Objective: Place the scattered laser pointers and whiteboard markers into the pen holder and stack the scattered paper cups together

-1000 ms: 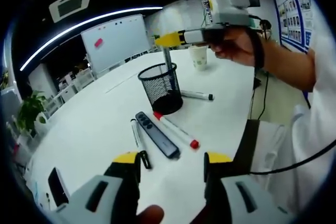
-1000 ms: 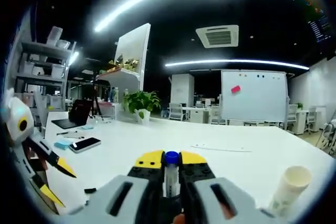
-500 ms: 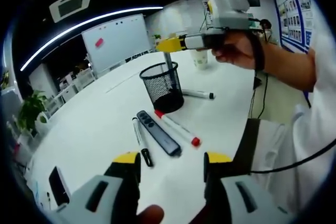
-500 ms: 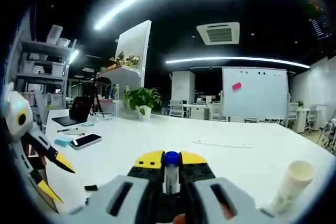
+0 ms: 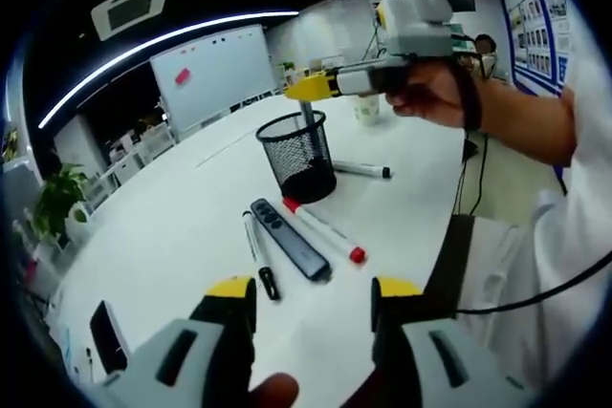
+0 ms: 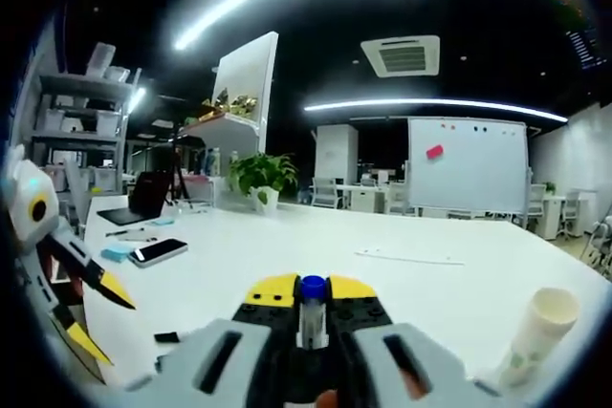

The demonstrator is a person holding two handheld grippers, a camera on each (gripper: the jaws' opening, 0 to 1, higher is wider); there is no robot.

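On the white table (image 5: 182, 217), the right hand-held gripper (image 6: 304, 291) clamps a blue-capped marker (image 6: 310, 305) upright above the mesh holder (image 5: 297, 155); left hand-held gripper (image 5: 313, 286) gapes

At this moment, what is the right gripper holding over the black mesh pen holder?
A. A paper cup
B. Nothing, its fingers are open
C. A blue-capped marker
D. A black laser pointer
C. In the right gripper view the right gripper is shut on a blue-capped marker, and the left gripper view shows the marker hanging down over the pen holder.
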